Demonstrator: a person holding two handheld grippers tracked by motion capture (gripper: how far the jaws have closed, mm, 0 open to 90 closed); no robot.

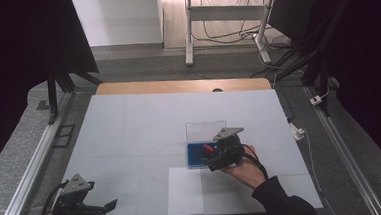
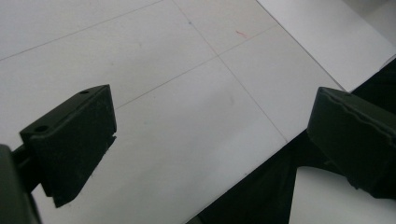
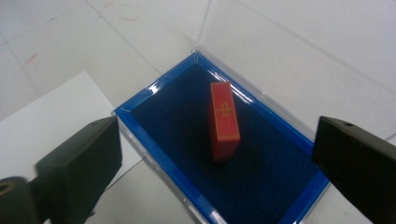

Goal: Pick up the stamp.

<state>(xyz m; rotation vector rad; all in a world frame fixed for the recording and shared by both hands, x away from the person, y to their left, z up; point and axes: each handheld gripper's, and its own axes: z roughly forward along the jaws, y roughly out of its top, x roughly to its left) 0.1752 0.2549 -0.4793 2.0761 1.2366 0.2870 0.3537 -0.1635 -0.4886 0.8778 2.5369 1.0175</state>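
So here's what we've got: the blue tray (image 3: 140,122) sits a bit right of the middle of the white table (image 1: 130,131), with its clear lid (image 1: 206,131) standing upright along the tray's far edge. Inside the tray, on the dark blue lining, there's a small red block (image 3: 224,121) with a gold cross-like mark on its top face. It stands on a narrow side, roughly in the middle of the tray and not touching any of the tray's walls as far as we can see.

Our right gripper (image 1: 212,158) hangs right over the tray's near edge, pointed down at the block. In the right gripper view its jaws are spread wide, one on either side of the tray, with nothing between the pads and no contact with the block.

Our left gripper (image 1: 107,207) is well away from the tray, down at the near left corner of the table. Its jaws are spread wide too and hold nothing.

A white sheet of paper (image 1: 185,190) lies on the table just beside the tray's near left corner
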